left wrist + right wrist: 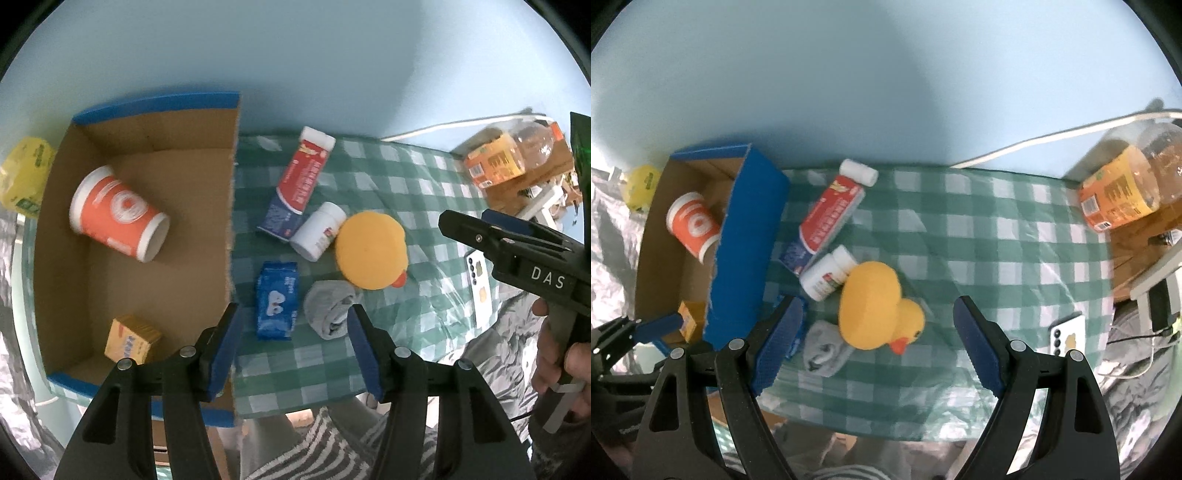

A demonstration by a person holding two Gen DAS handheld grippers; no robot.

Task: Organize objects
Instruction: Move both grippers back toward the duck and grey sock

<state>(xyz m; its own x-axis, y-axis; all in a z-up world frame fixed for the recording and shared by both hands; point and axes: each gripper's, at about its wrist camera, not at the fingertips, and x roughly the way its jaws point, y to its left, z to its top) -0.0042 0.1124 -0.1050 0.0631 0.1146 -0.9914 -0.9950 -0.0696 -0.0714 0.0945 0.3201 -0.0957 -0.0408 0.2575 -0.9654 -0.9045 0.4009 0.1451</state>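
Observation:
On the green checked cloth (406, 192) lie a red and blue toothpaste tube (299, 184), a white pill bottle (317, 230), a yellow toy duck (371, 251), a blue tissue pack (277, 301) and a rolled grey sock (330, 308). My left gripper (293, 347) points down, open and holding nothing, just short of the pack and sock, beside the box wall. My right gripper (879, 345) stands wide open above the duck (871, 306) and sock (823, 350), holding nothing. The cardboard box (232, 184) with a blue rim holds an orange cup (118, 218) lying on its side and a small yellow carton (131, 339).
A white phone (1067, 332) lies at the cloth's right edge. An orange drink bottle (1123, 188) and a white cable (1034, 140) are at the back right. A yellow packet (24, 177) sits left of the box. A person's striped clothing (332, 443) is below the table's edge.

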